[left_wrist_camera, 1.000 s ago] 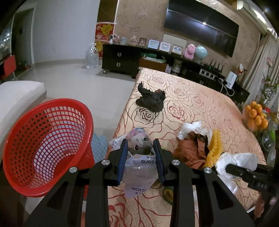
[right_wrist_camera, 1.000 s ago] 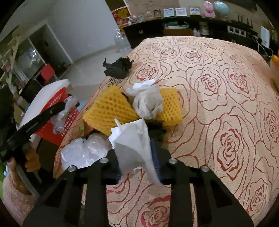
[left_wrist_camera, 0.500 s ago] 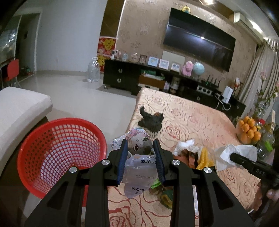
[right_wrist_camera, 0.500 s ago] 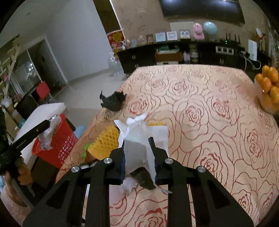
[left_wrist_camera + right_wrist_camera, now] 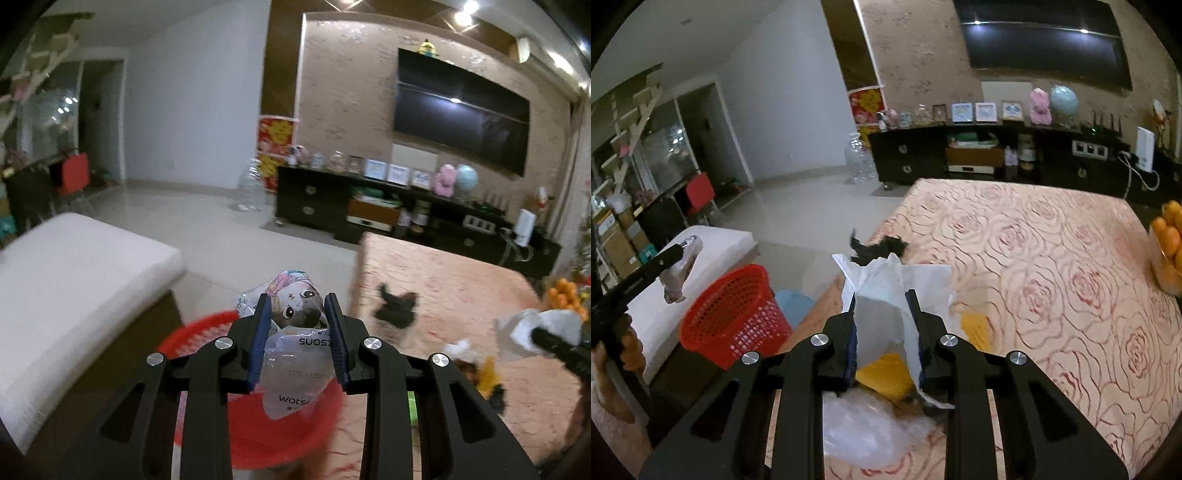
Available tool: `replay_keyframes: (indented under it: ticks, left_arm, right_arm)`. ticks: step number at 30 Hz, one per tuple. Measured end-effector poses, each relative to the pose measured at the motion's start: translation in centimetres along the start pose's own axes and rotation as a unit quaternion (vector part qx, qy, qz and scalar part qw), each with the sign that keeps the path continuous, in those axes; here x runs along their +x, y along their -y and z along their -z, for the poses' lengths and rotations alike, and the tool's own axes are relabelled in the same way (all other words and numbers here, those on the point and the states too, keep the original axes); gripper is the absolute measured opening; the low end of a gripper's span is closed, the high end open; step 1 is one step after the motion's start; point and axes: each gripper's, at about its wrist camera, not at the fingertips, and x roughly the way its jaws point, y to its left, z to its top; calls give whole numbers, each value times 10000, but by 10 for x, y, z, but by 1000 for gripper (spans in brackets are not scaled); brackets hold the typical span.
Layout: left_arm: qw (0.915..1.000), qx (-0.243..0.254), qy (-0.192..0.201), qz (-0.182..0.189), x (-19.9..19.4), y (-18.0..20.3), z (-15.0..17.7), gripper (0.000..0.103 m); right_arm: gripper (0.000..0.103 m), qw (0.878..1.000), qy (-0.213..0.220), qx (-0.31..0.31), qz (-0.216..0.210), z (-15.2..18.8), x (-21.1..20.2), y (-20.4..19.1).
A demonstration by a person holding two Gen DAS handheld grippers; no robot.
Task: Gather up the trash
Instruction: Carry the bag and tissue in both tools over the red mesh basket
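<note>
plastic wrapper (image 5: 295, 354) in left gripper (image 5: 298, 345) over red basket (image 5: 207, 398); right gripper (image 5: 882, 334) w/ tissue (image 5: 882, 284).

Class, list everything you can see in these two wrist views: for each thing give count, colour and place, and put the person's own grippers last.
Basket: one, red mesh, on the floor beside the table's left edge.
Plastic wrapper: one, clear with cartoon print, in the left gripper above the basket.
Tissue: one, white, in the right gripper.
Black scrap: one, black, near the table's left edge.
Foam nets: yellow, on the table under the right gripper; count unclear.
Clear bag: one, transparent, at the table's near edge.
Oranges: several, orange, at the table's right edge.
Tablecloth: one, peach with a rose pattern.
Left gripper: black, shut.
Right gripper: black, shut.
</note>
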Motion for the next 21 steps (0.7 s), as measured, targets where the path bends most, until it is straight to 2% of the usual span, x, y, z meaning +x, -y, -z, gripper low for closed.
replay_keyframes:
  ticks: [9,16,21]
  left_arm:
    - [9985,-368,-231,-322,18,-49,11,29]
    - [9976,-386,-408,-413,22,-62,19,29]
    - [9968,-346,-574,-439,30,-65,25,29]
  right_arm:
    - [23,9988,-189,-245,-389,-22,34,-42]
    - [23,9936,-494,-590,-828,-32,66,-89]
    - [23,9841,-746,-881,-1349,-36,89,-130]
